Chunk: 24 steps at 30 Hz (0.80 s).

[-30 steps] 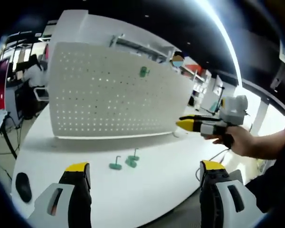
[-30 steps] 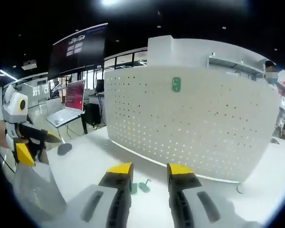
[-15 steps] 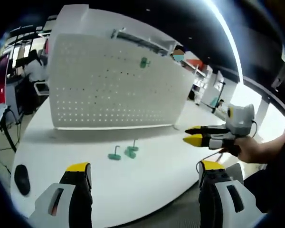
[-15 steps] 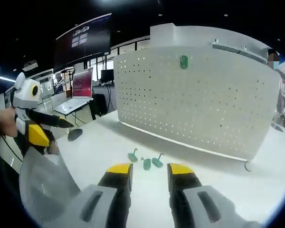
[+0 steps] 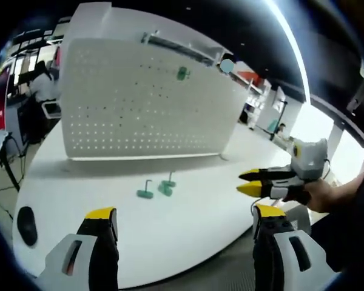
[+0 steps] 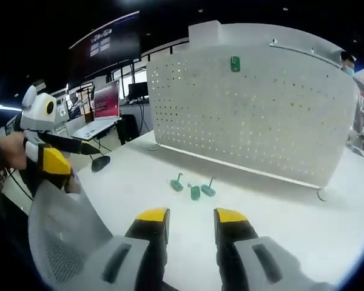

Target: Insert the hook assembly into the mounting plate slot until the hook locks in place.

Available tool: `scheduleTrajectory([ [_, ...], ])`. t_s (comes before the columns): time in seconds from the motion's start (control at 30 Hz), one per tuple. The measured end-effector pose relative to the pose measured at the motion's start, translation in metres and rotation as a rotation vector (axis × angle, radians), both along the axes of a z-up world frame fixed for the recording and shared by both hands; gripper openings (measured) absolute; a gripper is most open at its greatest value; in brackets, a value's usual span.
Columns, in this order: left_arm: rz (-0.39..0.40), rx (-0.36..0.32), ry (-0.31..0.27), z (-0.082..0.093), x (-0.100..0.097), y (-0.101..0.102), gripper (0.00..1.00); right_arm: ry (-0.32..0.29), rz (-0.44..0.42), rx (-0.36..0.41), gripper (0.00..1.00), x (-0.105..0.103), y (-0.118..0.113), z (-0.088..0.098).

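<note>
We see three green hooks [image 6: 193,187] lying mid-worktop [image 6: 291,206], before the upright pegboard [image 6: 255,109] near its far edge; one green hook [image 6: 235,63] sits high on the board. Left gripper [image 5: 185,221] jaws gape, holding nothing; right gripper [image 6: 191,217] jaws stand narrowly parted, empty.

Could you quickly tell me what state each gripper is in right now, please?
Left gripper: open, jaws wide apart, holding nothing.
Right gripper: jaws narrowly apart, empty; small green plastic hooks lie on the white table ahead.
</note>
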<state>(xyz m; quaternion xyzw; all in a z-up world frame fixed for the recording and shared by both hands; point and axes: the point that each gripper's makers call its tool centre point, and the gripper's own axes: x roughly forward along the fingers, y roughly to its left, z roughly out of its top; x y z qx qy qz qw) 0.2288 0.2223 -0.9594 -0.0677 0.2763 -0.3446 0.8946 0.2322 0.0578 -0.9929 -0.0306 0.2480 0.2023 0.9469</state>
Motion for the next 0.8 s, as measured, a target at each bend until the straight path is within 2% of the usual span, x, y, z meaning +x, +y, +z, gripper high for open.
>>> scheduleTrajectory([
  [0.5,-0.011,0.016,0.024,-0.010,-0.005,0.001,0.93,0.042,0.012,0.013,0.28,-0.015,0.007,-0.010],
  [0.8,-0.007,0.032,0.063,-0.024,-0.007,0.004,0.91,0.089,0.012,0.016,0.29,-0.024,0.006,-0.021],
])
